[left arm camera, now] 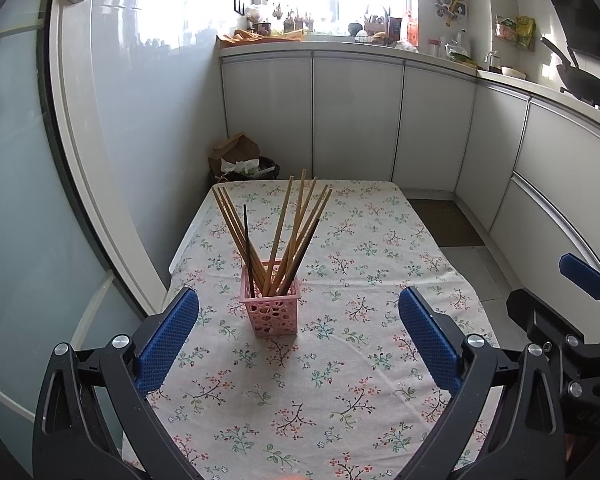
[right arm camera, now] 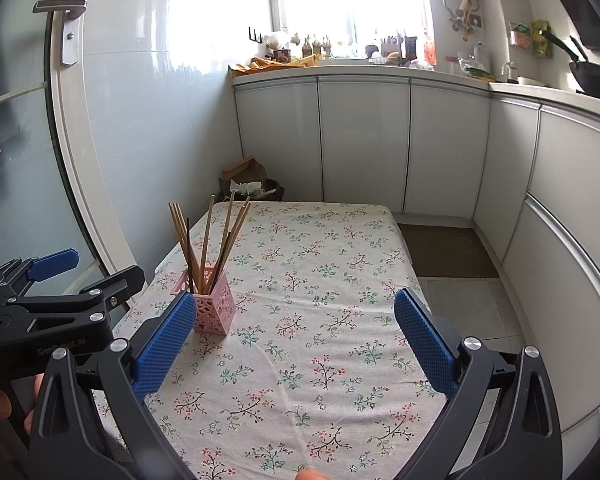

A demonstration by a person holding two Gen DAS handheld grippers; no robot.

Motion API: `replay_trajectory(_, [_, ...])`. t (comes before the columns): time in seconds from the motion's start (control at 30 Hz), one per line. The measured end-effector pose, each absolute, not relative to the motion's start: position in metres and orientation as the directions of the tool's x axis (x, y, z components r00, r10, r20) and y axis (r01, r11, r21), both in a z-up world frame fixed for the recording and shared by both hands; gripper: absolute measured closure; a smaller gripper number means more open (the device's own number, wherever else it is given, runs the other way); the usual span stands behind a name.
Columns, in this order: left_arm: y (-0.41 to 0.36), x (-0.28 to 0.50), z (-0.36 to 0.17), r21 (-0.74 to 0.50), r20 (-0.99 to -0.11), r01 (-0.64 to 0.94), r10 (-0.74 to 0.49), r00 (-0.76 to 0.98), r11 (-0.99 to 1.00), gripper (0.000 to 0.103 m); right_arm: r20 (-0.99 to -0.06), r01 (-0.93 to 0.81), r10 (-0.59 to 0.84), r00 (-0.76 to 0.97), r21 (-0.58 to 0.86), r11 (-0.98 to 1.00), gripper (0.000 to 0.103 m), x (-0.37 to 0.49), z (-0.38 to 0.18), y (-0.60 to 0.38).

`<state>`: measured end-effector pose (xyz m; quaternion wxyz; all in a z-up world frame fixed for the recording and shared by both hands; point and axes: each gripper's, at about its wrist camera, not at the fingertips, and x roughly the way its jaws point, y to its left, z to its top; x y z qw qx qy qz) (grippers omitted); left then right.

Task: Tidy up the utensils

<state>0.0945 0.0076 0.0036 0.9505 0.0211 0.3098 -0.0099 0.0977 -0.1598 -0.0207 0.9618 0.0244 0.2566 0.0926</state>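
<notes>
A pink perforated holder (left arm camera: 271, 301) stands upright on the floral tablecloth (left arm camera: 340, 360) and holds several wooden chopsticks (left arm camera: 288, 228) fanned out, plus dark ones. My left gripper (left arm camera: 298, 334) is open and empty, its blue pads a little nearer than the holder, one on each side. In the right wrist view the holder (right arm camera: 214, 307) sits at the left, just behind the left blue pad. My right gripper (right arm camera: 296, 336) is open and empty over the cloth. The right gripper also shows at the right edge of the left wrist view (left arm camera: 580, 312), and the left gripper at the left edge of the right wrist view (right arm camera: 56, 292).
White cabinets (left arm camera: 356, 120) run behind and to the right of the table. A wok (left arm camera: 588, 84) sits on the counter at the right. A bin with paper bags (left arm camera: 242, 162) stands at the table's far left corner. A glass door (left arm camera: 28, 200) is on the left.
</notes>
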Motion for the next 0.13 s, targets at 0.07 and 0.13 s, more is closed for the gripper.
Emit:
replay_trajectory(0.07, [0.0080,0.0946,0.0026,0.034,-0.592,0.039,-0.011,0.806,0.999,0.007,-0.489,-0.166,0.192,0.851,0.096,0.981,0.006,0.0978,-0.0205,-0.1602])
replay_trajectory(0.13, [0.0077,0.0947,0.0023,0.035,-0.593,0.040,-0.012,0.805,0.999,0.007,-0.489,-0.167,0.192,0.851,0.095,0.981,0.006,0.0976,-0.0203,-0.1599])
